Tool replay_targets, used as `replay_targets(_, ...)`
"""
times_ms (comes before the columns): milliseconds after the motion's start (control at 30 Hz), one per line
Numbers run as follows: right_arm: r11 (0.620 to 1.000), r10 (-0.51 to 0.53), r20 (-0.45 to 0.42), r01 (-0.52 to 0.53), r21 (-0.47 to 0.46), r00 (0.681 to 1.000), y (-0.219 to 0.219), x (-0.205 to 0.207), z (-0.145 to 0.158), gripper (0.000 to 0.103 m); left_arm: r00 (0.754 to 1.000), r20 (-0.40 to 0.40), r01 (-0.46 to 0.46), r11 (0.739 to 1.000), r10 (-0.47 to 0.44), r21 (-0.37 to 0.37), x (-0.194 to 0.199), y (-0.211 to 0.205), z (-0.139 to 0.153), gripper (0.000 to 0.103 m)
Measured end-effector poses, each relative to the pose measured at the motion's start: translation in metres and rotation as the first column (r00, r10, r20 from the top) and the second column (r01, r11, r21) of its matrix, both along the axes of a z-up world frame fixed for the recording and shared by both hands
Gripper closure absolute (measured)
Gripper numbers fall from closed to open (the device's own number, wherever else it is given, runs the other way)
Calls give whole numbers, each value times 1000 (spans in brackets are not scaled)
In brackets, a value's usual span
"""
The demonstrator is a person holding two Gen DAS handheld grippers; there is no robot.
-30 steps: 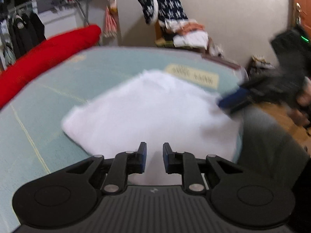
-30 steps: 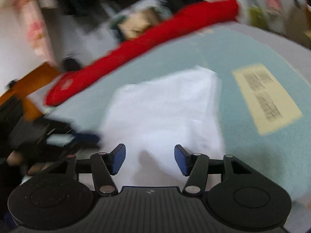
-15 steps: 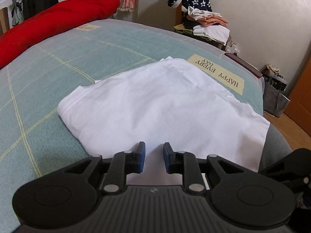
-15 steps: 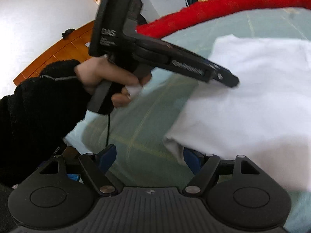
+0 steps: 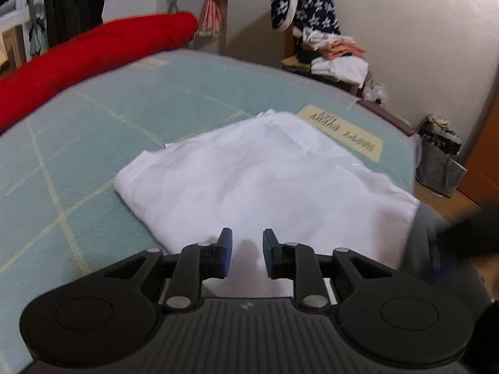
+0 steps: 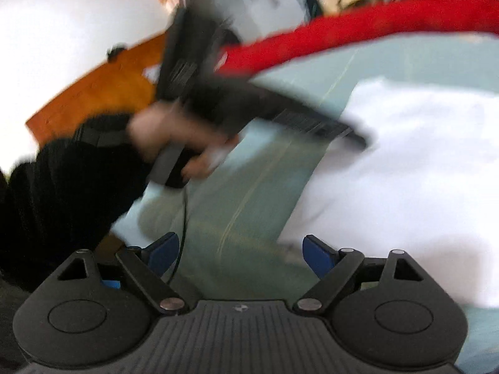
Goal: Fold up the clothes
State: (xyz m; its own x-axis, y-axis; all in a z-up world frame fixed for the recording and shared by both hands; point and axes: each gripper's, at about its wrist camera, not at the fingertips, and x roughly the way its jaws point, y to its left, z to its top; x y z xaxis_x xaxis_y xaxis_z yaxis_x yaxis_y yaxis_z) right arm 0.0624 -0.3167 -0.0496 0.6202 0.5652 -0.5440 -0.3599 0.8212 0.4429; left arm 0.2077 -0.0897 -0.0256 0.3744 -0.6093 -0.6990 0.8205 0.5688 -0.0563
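A white folded garment lies flat on the teal bed cover. My left gripper hovers over its near edge, its blue pads a small gap apart with nothing between them. In the right wrist view the garment fills the right side. My right gripper stands wide open over the bed cover, beside the garment's near corner. That view also shows the left gripper, blurred, held by a hand in a black sleeve, with its tip over the garment's edge.
A long red bolster runs along the far side of the bed. A chair piled with clothes stands by the wall. A bag sits on the wooden floor past the bed's right edge. A yellow printed patch lies beside the garment.
My right gripper swung from over the garment to its near corner and opened wider. The left gripper has shifted a little over the garment, its gap unchanged. The garment lies as before.
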Motion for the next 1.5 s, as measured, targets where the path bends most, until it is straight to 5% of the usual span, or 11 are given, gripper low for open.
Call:
replay_targets(200, 980, -198, 61, 199, -11, 978, -59, -24, 22, 6, 992, 16, 128, 991, -128, -22, -50, 13, 2, 75)
replay_targets(333, 954, -296, 50, 298, -25, 954, -85, -38, 15, 5, 978, -47, 201, 979, -202, -30, -73, 6, -17, 75)
replay_targets(500, 945, -328, 11, 328, -7, 945, -79, -25, -6, 4, 974, -126, 186, 982, -189, -34, -72, -1, -38, 74)
replay_targets(633, 947, -320, 2, 320, -11, 947, -72, -12, -13, 4, 976, -48, 212, 977, -212, -16, -74, 0, -15, 72)
replay_targets(767, 951, -307, 10, 307, -23, 952, -70, -7, -13, 4, 988, 45, 151, 988, -150, -33, -61, 6, 2, 61)
replay_targets(933, 942, -336, -49, 335, -28, 940, -78, -3, -25, 4, 998, 6, 70, 996, -70, -55, -27, 7, -6, 62)
replay_targets(1200, 951, -274, 103, 285, -118, 956, -67, 33, 11, 0, 998, 55, -1, 994, 7, -107, 18, 1, 13, 60)
replay_targets(1400, 948, -243, 47, 248, -199, 969, -55, 69, -24, 0, 996, -8, -92, 991, 91, -99, 54, -9, -25, 59)
replay_targets(1500, 938, -231, 97, 249, -243, 968, -47, 62, -33, 0, 996, -5, -90, 989, 90, -118, 54, -2, -29, 58)
